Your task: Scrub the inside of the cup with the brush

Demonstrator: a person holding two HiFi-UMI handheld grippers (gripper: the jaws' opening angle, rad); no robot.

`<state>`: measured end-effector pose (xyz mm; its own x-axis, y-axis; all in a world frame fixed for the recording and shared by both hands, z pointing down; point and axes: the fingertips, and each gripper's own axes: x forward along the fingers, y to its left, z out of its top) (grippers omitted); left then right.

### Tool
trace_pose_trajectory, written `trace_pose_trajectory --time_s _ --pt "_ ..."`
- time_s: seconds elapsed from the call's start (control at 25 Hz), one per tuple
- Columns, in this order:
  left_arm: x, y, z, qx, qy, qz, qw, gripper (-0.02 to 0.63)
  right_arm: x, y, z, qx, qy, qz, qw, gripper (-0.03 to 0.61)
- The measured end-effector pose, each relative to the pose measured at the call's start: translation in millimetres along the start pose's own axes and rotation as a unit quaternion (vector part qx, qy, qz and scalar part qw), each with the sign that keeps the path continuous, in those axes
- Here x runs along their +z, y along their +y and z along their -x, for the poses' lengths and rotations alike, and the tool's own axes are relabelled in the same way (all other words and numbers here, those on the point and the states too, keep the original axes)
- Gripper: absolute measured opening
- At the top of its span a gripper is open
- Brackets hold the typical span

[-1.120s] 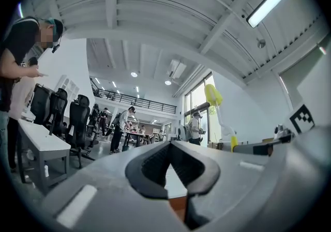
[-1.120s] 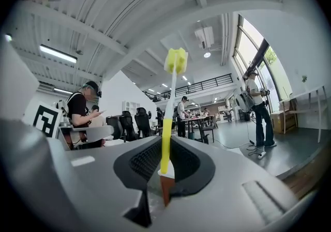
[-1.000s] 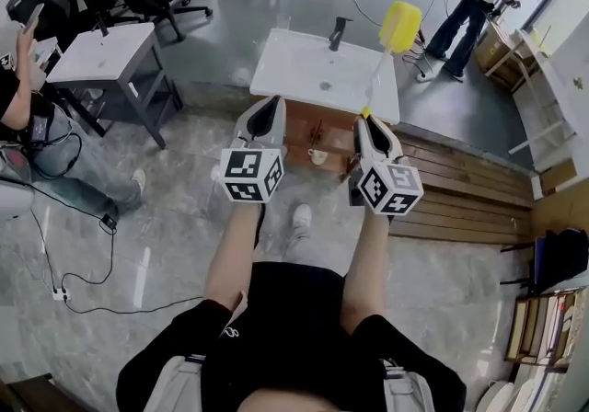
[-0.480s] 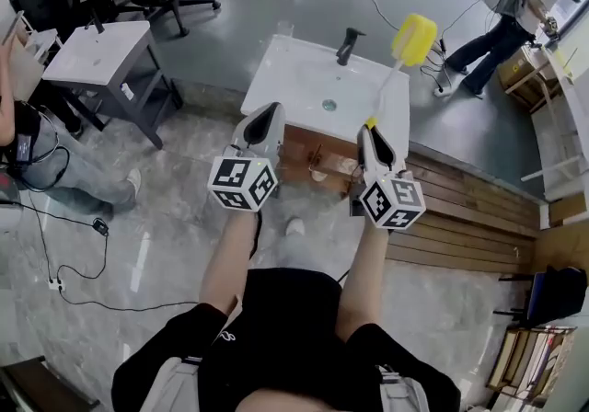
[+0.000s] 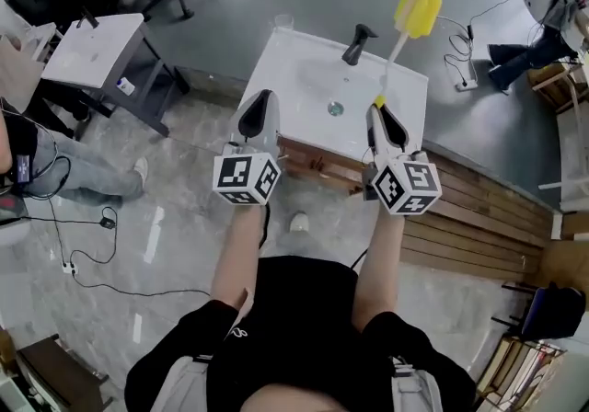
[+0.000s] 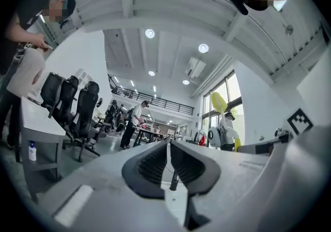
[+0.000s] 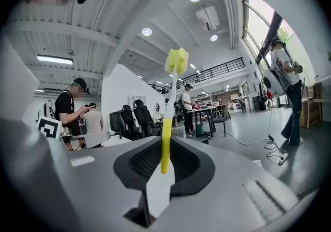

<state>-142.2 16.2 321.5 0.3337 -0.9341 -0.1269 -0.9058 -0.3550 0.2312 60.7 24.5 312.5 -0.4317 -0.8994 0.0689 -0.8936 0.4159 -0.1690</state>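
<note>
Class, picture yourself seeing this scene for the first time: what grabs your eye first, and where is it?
The yellow brush stands out most, reaching across the white sink with its handle clamped in the right tongs. Beside them, at the sink's near edge, the left tongs are shut and empty.

Ahead of the left gripper point(image 5: 260, 96) and right gripper point(image 5: 376, 107) the white rectangular basin top point(image 5: 299, 70) lies bare and open, only a round metal drain point(image 5: 335, 108) set in its middle. The obstacles stand along its far edge — a black angled faucet point(image 5: 358, 43) near the middle and a small clear cup point(image 5: 282, 22) at the far left corner, with open room between them. The yellow-headed sponge brush point(image 5: 418, 8) reaches out from the right gripper just right of the faucet, crowding that side — left of the basin, grey floor runs free to a white-topped grey table point(image 5: 97, 51).
</note>
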Motion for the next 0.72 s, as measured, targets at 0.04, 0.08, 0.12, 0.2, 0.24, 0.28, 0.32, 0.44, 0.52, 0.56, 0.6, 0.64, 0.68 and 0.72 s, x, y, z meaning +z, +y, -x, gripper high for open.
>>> trace_pose_trajectory --time_s 0.04,0.08,0.12,0.2,0.24,0.28,0.32,0.44,0.52,0.56,0.6,0.64,0.68,0.72 --pt "-0.9 0.8 -6.8 0.005 0.002 -0.003 1.0 0.008 2.5 -4.3 -6.9 0.004 0.001 0.0 1.0 0.048" --pt "-1.4 1.8 -12.3 0.01 0.004 -0.008 0.9999 0.008 4.4 -7.3 -13.0 0.008 0.002 0.001 1.0 0.048" --pt "-1.9 2.7 -17.2 0.014 0.007 -0.015 0.9998 0.008 5.5 -9.6 -18.3 0.013 0.002 0.0 1.0 0.048" --pt "-3.7 3.5 -26.1 0.019 0.013 -0.026 0.9994 0.009 5.0 -13.6 -26.8 0.021 0.003 -0.004 1.0 0.048" --pt "-5.1 3.8 -29.8 0.02 0.017 -0.03 0.9992 0.009 3.4 -15.5 -30.1 0.024 0.005 -0.006 1.0 0.048" --pt "-6.7 4.3 -32.9 0.022 0.021 -0.033 0.999 0.009 1.4 -17.5 -32.9 0.026 0.008 -0.008 1.0 0.048" --pt "-8.6 5.2 -35.9 0.024 0.025 -0.036 0.9988 0.009 -0.7 -19.4 -35.4 0.027 0.009 -0.012 1.0 0.048" --pt "-17.5 8.5 -45.4 0.025 0.039 -0.047 0.9978 0.024 -5.0 -25.8 -39.7 0.029 0.01 -0.019 0.999 0.048" --pt "-24.7 9.9 -50.5 0.027 0.05 -0.053 0.997 0.041 -5.8 -30.0 -39.6 0.028 0.01 -0.019 0.999 0.048" --pt "-28.5 10.1 -52.9 0.027 0.055 -0.056 0.9965 0.045 -6.2 -32.4 -39.0 0.027 0.01 -0.02 0.999 0.048" --pt "-32.8 9.8 -55.6 0.027 0.06 -0.06 0.996 0.052 -6.7 -35.5 -38.3 0.025 0.011 -0.021 0.999 0.048" --pt "-37.4 9.3 -59.0 0.026 0.065 -0.062 0.9956 0.057 -7.4 -39.3 -37.8 0.023 0.012 -0.021 0.999 0.048" --pt "-42.2 9.0 -63.1 0.024 0.07 -0.064 0.9952 0.068 -8.2 -43.4 -37.7 0.02 0.013 -0.021 1.0 0.048" --pt "-46.9 9.1 -67.4 0.023 0.074 -0.066 0.9948 0.082 -9.1 -47.5 -38.0 0.017 0.015 -0.02 1.0 0.048"
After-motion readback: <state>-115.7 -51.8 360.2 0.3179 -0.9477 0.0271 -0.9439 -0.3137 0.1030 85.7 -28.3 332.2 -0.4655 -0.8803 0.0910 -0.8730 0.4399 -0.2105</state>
